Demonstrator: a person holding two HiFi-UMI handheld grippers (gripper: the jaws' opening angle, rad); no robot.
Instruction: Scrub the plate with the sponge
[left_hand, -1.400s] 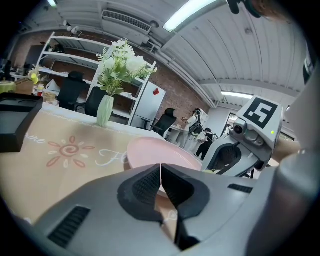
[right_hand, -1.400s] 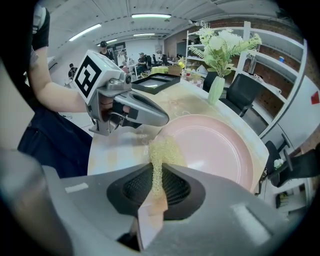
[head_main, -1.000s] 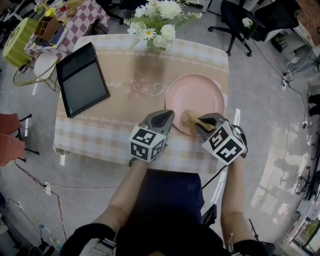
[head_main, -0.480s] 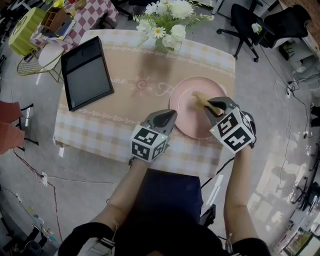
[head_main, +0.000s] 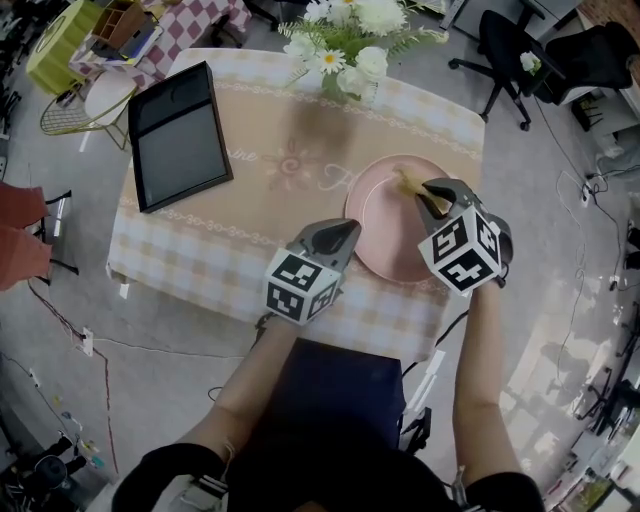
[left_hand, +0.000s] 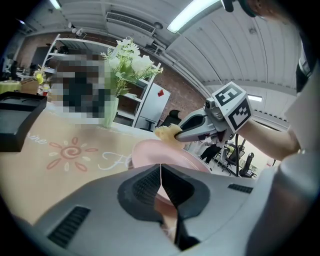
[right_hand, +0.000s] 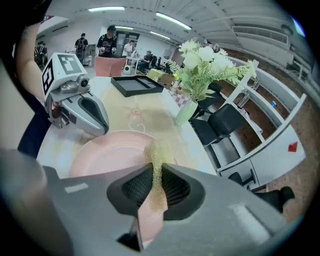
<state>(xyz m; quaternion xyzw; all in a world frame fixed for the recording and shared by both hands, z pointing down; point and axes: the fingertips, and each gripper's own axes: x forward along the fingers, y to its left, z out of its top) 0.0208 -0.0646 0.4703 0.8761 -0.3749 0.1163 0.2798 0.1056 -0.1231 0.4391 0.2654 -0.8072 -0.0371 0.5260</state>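
Noting left tongs closed tip to tip on nothing, just beside near rim of pink plate on desk. Seeing right tongs clamped on yellow sponge, squashed thin between jaws, at plate's far side. Judging sponge soft, light, springy: hold mid-body. Judging plate stiff, slick, breakable, prone to sliding: steady at rim.

No legible text — tablecloth script blurred.
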